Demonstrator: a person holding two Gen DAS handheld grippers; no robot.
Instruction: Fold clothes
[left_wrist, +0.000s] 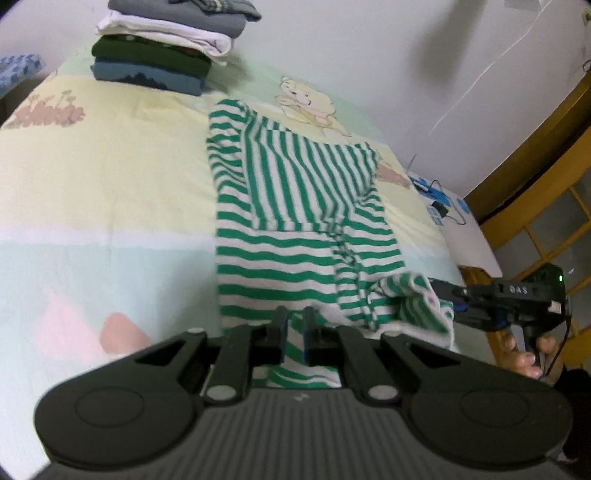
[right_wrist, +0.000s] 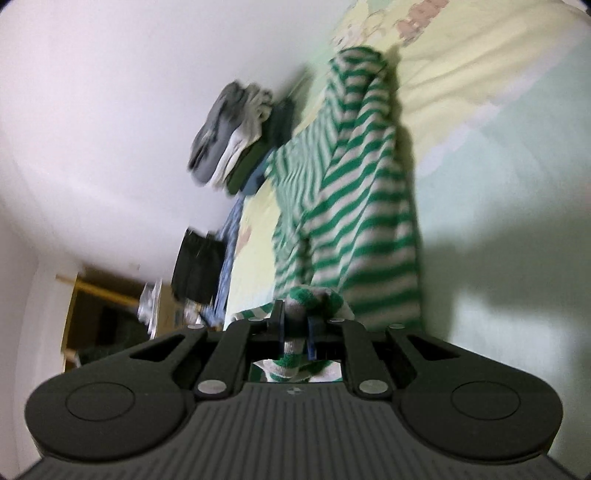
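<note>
Striped shirt (left_wrist: 295, 206) hem pinched by L tongs (left_wrist: 294, 325) & R tongs (right_wrist: 295, 325), bedsheet (left_wrist: 110, 177) bare leftward.

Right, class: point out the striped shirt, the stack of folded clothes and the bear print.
green-and-white striped shirt (left_wrist: 295, 221), left wrist view, on its middle.
stack of folded clothes (left_wrist: 162, 51), left wrist view, on the white layer.
bear print (left_wrist: 308, 101), left wrist view, on its face.
</note>
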